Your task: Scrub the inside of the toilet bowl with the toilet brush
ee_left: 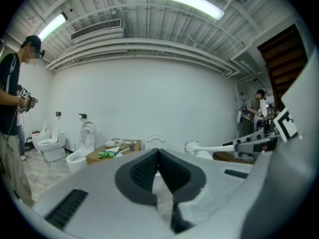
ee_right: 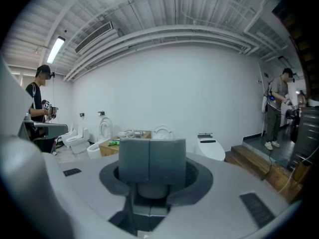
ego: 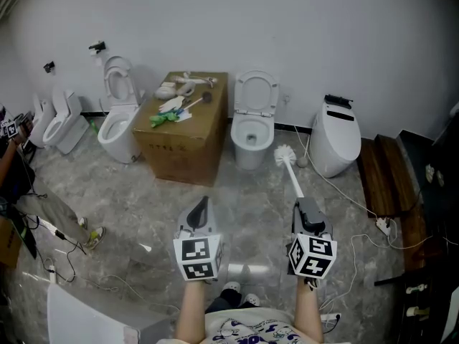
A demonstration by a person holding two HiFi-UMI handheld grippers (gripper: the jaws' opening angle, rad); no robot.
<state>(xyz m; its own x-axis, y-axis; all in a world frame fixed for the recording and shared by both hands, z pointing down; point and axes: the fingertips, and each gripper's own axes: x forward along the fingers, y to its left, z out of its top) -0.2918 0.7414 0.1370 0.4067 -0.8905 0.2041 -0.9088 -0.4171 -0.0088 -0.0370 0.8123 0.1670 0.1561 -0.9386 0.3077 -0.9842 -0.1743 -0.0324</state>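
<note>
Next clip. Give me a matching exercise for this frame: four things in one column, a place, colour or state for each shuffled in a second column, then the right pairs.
Things
1. toilet brush
2. cardboard box
3. left gripper
4. far-right toilet

Place, colour or state
A. lid down
B. empty, fingers together
C. held in the right gripper, white head pointing away from the person
D. brown

Pairs: 1-C, 2-D, 3-B, 4-A
</note>
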